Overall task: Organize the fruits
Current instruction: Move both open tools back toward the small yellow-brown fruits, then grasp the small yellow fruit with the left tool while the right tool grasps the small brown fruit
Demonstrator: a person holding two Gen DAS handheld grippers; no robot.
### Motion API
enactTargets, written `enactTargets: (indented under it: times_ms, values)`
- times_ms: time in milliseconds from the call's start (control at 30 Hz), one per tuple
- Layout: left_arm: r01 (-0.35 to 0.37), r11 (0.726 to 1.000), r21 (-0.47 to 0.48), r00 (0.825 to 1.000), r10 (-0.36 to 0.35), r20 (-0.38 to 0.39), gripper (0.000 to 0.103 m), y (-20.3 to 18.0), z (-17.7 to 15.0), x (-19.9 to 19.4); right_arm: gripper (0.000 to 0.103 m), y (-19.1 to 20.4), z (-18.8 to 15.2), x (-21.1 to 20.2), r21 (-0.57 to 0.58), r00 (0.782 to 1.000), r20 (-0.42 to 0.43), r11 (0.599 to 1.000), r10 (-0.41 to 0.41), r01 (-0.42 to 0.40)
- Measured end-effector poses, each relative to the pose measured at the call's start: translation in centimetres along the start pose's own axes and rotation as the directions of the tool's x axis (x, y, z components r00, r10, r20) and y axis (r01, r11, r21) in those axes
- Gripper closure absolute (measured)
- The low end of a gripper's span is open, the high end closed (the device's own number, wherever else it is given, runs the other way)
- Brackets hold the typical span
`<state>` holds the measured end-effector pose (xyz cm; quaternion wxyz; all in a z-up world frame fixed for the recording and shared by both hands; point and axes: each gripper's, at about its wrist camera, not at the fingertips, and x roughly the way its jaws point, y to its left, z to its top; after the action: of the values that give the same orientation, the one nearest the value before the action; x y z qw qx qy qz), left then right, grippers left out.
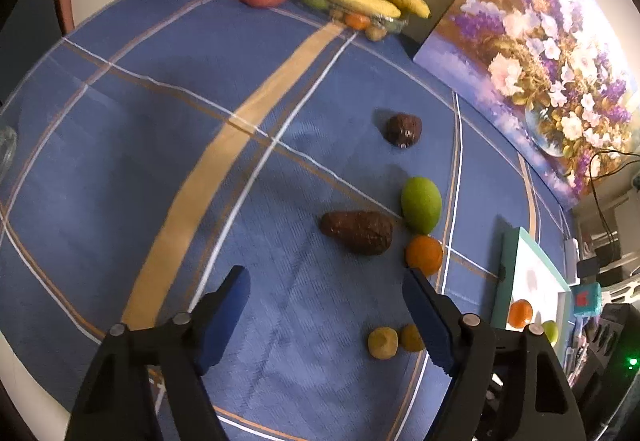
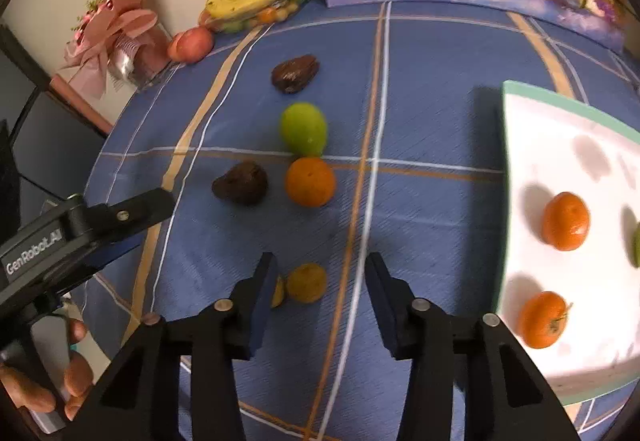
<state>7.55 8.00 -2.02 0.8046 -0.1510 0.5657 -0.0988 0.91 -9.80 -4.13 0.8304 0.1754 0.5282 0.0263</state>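
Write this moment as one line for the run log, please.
left tool: open, empty | right tool: open, over small yellow fruit | tray: two oranges | cloth: fruit still loose

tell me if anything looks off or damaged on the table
Two fruits look past their best: the dark avocado and a second brown, wrinkled fruit look shrivelled beside the fresh green fruit and orange. Nothing is spilled or tipped.
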Motion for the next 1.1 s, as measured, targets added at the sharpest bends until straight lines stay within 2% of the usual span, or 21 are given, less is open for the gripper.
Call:
enactTargets:
  times_ms: [33, 100, 267, 333, 533, 600, 667, 733, 867, 933, 1100]
  values:
    - [0.005, 1.000, -0.007, 1.000, -0.005, -0.013, 0.031, 0.1, 0.0, 0.2, 0.064, 0.1, -0.1, 0.3, -0.005, 1.000, -0.012, 1.000, 0.005, -0.005]
    - [0.012, 1.000, -0.016, 0.999, -0.012, -0.029, 0.034, 0.2, 0.0, 0.5, 0.067, 0.4, -0.2, 0.8, -0.012, 1.000, -0.027, 1.000, 0.005, -0.005]
    - [0.029, 0.999, -0.027, 0.999, -0.030, -0.043, 0.034, 0.2, -0.1, 0.7, 0.073, 0.5, -0.5, 1.7, -0.027, 0.998, -0.059, 1.000, -0.007, 0.005]
    - [0.027, 0.999, -0.026, 0.998, -0.029, -0.047, 0.034, 0.2, 0.0, 0.7, 0.079, 0.4, -0.6, 1.9, -0.025, 0.998, -0.067, 1.000, -0.001, 0.000]
    - [0.051, 0.998, -0.032, 0.997, -0.053, -0.057, 0.034, 0.0, 0.1, 0.8, 0.079, 0.5, -0.5, 1.7, -0.038, 0.998, -0.064, 0.999, 0.011, -0.013]
    - [0.070, 0.997, -0.030, 0.995, -0.071, -0.069, 0.034, -0.2, -0.1, 1.0, 0.079, 0.2, -0.3, 1.2, -0.026, 0.999, -0.046, 1.000, 0.010, -0.011]
    - [0.090, 0.995, -0.030, 0.992, -0.092, -0.090, 0.035, -0.5, -0.2, 1.4, 0.079, -0.7, 0.0, 0.2, 0.001, 0.999, -0.015, 0.999, -0.035, 0.035]
    - [0.115, 0.993, -0.022, 0.985, -0.117, -0.123, 0.046, -1.2, -0.6, 2.0, 0.079, -1.9, 0.2, -0.9, 0.052, 0.999, 0.007, 0.997, -0.053, 0.052]
    - [0.135, 0.991, 0.007, 0.977, -0.132, -0.170, 0.051, -2.4, -1.3, 2.9, 0.079, -3.8, 0.4, -2.7, 0.111, 0.991, 0.054, 0.987, -0.121, 0.114]
    - [0.140, 0.990, 0.025, 0.972, -0.132, -0.193, 0.058, -3.1, -1.7, 3.4, 0.079, -4.7, 0.6, -3.7, 0.142, 0.988, 0.078, 0.982, -0.135, 0.123]
    - [0.129, 0.990, 0.060, 0.966, -0.111, -0.233, 0.063, -4.0, -2.4, 4.4, 0.079, -5.8, 0.8, -5.1, 0.193, 0.983, 0.109, 0.974, -0.145, 0.122]
